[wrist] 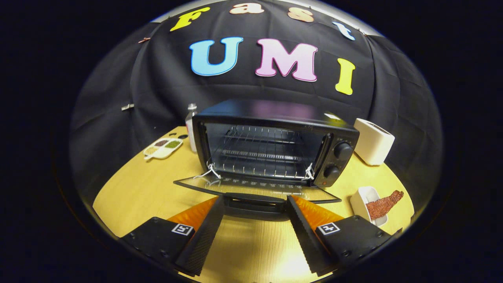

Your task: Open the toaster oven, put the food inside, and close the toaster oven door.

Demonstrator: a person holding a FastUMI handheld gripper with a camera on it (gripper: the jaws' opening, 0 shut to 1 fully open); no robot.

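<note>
Facing the black metal toaster oven (271, 145), we found its glass door (255, 190) already dropped flat, so step 1 looked done and fetching the food came next. Our gripper (255, 220) held its 2 black ridged fingers (204, 232) wide apart and empty, either side of the door's handle (254, 204). Right of the oven, the reddish-brown slab of food (383, 204) lay in a small white dish (363, 200). We judged the next move needed a swing right and a careful pinch.
</note>
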